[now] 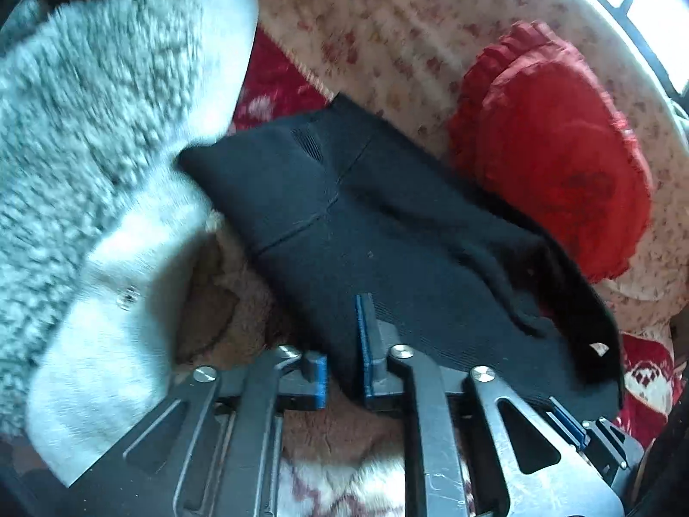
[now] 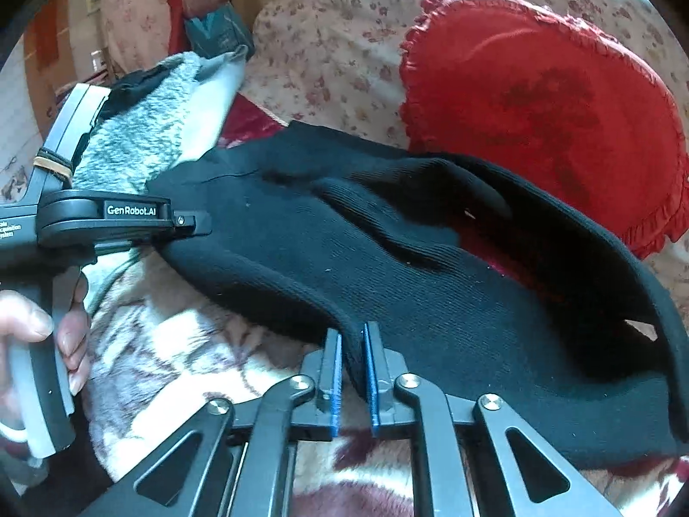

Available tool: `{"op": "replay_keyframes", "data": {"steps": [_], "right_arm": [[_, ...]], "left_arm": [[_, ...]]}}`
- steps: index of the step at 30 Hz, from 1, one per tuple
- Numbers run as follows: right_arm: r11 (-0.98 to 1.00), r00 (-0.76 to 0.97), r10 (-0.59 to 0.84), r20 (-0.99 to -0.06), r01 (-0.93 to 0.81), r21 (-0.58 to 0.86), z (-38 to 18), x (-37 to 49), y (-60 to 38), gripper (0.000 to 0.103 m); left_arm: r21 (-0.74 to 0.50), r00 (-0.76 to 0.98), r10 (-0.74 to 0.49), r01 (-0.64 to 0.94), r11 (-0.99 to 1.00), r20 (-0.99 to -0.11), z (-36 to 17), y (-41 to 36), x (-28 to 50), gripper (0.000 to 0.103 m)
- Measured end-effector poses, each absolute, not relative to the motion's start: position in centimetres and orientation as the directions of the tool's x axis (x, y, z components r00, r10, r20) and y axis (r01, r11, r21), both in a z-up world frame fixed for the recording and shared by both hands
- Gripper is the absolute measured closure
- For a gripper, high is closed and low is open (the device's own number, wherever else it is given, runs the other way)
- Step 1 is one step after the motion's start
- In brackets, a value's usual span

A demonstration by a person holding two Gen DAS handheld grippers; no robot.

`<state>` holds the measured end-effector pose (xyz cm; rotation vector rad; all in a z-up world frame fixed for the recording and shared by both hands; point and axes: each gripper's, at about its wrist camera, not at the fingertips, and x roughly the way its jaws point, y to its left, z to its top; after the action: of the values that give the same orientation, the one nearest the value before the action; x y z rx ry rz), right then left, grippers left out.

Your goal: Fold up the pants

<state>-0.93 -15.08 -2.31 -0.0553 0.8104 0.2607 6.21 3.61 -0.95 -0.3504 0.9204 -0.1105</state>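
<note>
Pants [image 2: 387, 284]: soft, light, limp knit; we'd hold the hem edges
Left gripper [image 1: 344, 344]: we pinch the pants' edge
Right gripper [image 2: 353, 366]: pinching the near edge

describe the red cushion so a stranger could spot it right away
Start at the floral bedspread covering the bed. The red cushion lies on it, just beyond the black pants. It is the only plain bright red thing there, rounded, with a frilled edge.

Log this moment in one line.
left claw: shut on pants | right claw: shut on pants | cushion: behind
</note>
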Motion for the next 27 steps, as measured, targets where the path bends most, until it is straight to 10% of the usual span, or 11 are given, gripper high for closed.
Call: {"op": "replay_keyframes", "data": {"steps": [16, 21, 27], "right_arm": [[0.921, 0.526, 0.319, -0.789, -0.369, 0.126, -3.1, -6.8, -12.2, 0.096], [0.931, 0.597, 0.361, -0.717, -0.274, 0.24, 0.6, -7.2, -16.8, 0.08], [0.957, 0.603, 0.244, -0.76, -0.021, 0.291, -0.4, -4.6, -24.8, 0.078]], "left_arm": [[-0.298, 0.564, -0.218, -0.053, 0.953, -0.796, -0.6, 7.1, -0.6, 0.095], [-0.245, 0.615, -0.15, -0.073, 0.967, -0.774, 2.0, 7.3, -1.7, 0.092], [-0.233, 0.666, -0.159, -0.024, 0.972, -0.729, 3.8, 5.8, -1.9, 0.051]]}}
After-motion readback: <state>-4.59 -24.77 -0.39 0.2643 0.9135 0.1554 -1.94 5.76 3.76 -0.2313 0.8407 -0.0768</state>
